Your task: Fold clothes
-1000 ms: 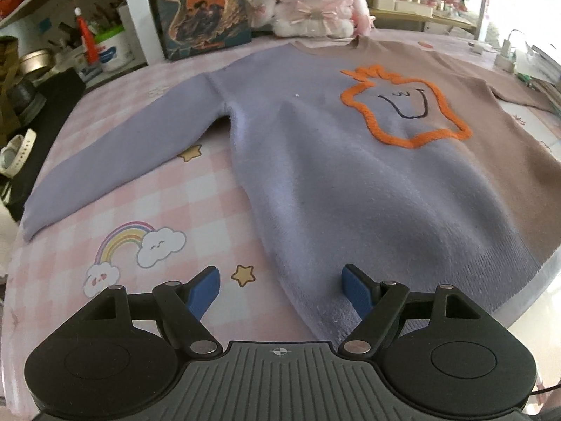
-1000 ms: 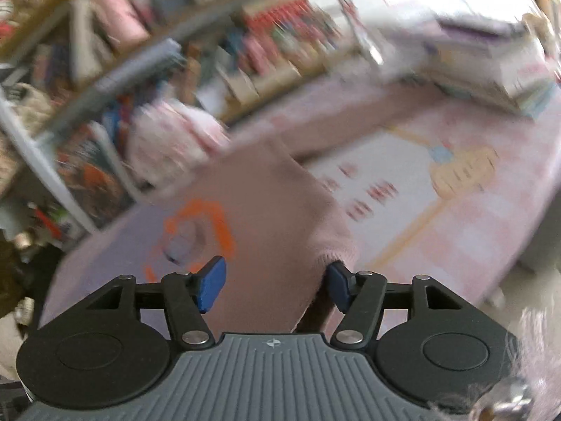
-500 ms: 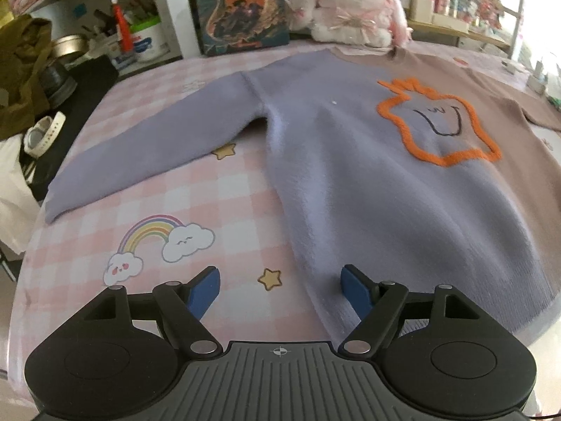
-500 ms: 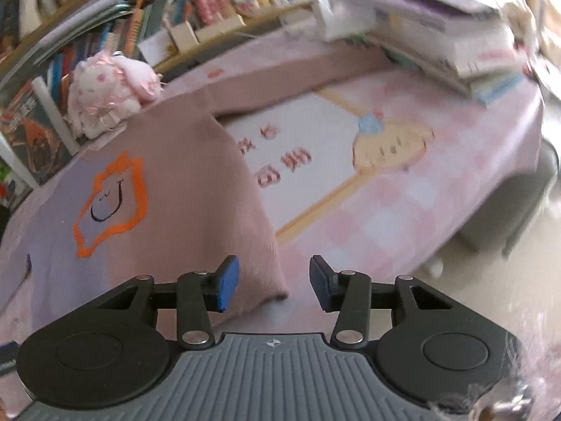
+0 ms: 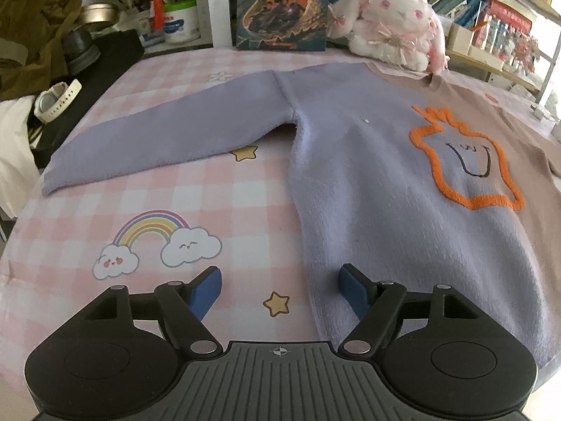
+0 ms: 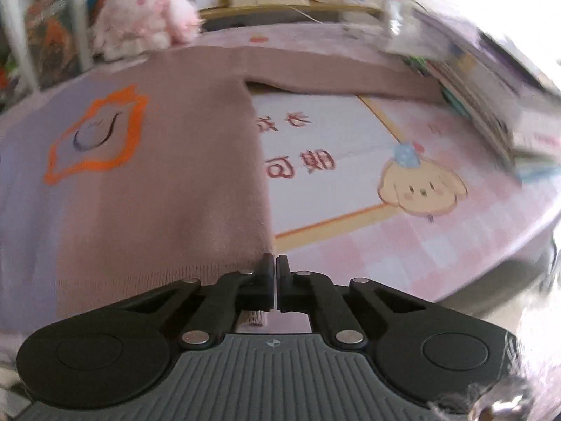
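Left claw [image 5: 278, 287] spread wide, low over the pink checked tabletop [image 5: 196, 207], blue pads straddling the sweater's [image 5: 385, 189] lilac side edge near the hem; sleeve [image 5: 164, 137] stretched out ahead to the left. Right claw [image 6: 273, 273] pinched shut on the sweater's [image 6: 168, 189] brownish hem corner, body spread ahead and left, other sleeve [image 6: 336, 73] far ahead

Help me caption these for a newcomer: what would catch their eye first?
The sweater spread flat on the pink checked tablecloth, half lilac and half dusty pink, with an orange-outlined smiling shape on its chest. Next, the white and pink plush bunny at the table's far edge beyond the collar. The right gripper is shut at the sweater's hem corner, while the left gripper is open.
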Demonstrator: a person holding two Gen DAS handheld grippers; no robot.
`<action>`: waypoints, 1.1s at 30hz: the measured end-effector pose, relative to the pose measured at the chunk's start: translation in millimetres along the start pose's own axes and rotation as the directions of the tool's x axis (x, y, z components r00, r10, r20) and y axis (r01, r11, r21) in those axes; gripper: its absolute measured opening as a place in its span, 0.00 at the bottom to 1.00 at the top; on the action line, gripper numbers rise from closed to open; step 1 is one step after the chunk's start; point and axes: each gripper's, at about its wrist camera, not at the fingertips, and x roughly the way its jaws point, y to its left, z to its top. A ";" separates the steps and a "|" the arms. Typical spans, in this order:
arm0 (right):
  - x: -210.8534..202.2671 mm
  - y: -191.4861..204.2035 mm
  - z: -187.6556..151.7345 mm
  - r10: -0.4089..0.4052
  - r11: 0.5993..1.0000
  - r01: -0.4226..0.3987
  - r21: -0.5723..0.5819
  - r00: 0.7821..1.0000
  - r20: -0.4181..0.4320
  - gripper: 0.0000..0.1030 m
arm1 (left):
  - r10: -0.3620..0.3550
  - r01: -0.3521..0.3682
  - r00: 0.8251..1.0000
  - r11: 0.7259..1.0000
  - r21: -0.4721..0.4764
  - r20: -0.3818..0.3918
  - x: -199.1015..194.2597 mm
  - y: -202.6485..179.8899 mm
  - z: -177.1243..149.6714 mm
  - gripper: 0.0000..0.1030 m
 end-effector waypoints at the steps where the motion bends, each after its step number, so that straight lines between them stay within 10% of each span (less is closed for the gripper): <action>1: 0.6 0.6 0.7 0.003 1.000 -0.003 0.004 1.000 -0.003 0.02 | -0.001 0.001 1.000 1.000 0.002 0.001 -0.7 -0.1 0.1 0.73; 15: -11.9 13.4 12.6 0.050 0.994 -0.054 0.092 0.998 0.043 0.03 | -0.038 0.037 0.999 0.999 0.022 0.023 -18.2 2.6 2.4 0.66; 24: -33.9 65.0 18.8 0.080 0.995 -0.085 0.046 0.991 0.104 0.67 | -0.053 0.053 0.999 0.998 0.046 0.005 -29.2 12.3 -8.2 0.72; 33: -38.4 117.3 3.4 0.093 0.995 -0.089 -0.055 0.992 0.083 0.84 | -0.062 0.062 0.998 0.995 0.075 0.011 -35.9 30.3 -11.6 0.76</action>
